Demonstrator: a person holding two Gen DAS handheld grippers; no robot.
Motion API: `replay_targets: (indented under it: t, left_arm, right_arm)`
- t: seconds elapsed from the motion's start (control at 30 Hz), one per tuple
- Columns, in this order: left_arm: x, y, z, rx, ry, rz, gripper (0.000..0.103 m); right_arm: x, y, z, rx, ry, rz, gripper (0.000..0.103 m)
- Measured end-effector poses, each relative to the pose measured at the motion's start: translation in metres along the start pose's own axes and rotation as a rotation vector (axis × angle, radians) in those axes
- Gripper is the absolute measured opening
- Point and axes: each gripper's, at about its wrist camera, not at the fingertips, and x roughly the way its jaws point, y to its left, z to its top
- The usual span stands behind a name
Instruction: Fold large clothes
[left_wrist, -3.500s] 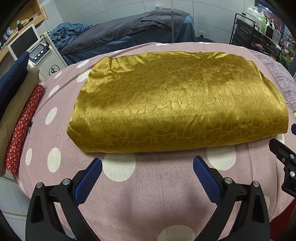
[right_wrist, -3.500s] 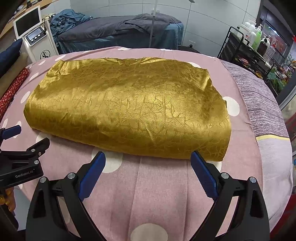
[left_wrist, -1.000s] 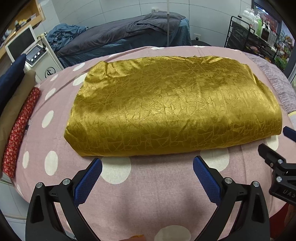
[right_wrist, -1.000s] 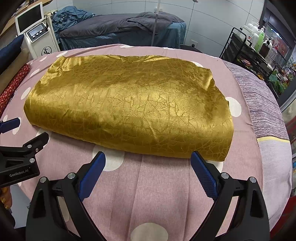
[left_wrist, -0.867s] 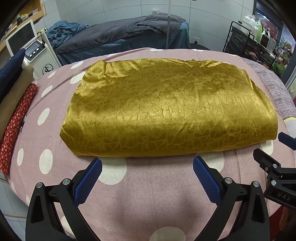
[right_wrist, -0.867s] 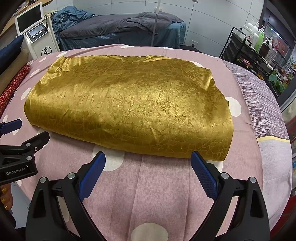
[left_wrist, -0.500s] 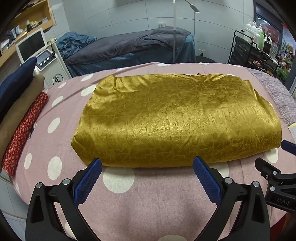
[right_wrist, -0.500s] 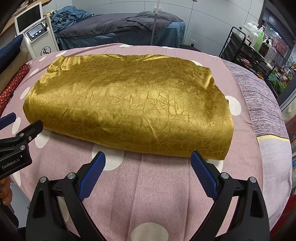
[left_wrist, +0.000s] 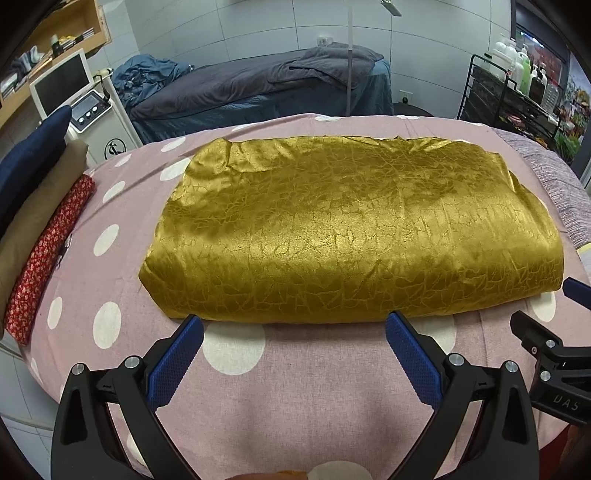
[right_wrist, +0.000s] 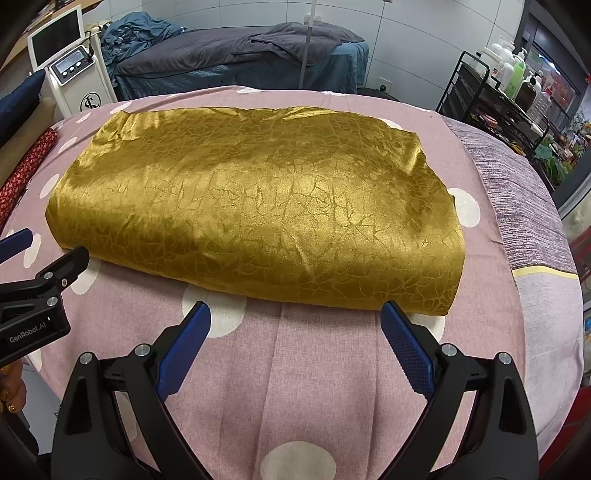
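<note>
Jaws now nearer gold cloth (left_wrist: 351, 229).

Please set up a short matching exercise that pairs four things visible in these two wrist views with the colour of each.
Things:
1. folded cloth
2. bedsheet
3. narrow roll at the bed's left edge
4. pads on the left gripper fingers

Colours:
A. blue
B. red with a small pale print
C. shiny gold
D. pink with white dots

Pairs: 1-C, 2-D, 3-B, 4-A
</note>
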Motion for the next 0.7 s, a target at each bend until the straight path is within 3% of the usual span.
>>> replay_targets:
  t: [0.7]
  left_arm:
    - [0.0014,-0.0013,-0.0007,0.007,0.020,0.003,0.097]
  right_arm:
    - [0.0019,0.0010,-0.0010,-0.005,0.005,-0.001,0.092]
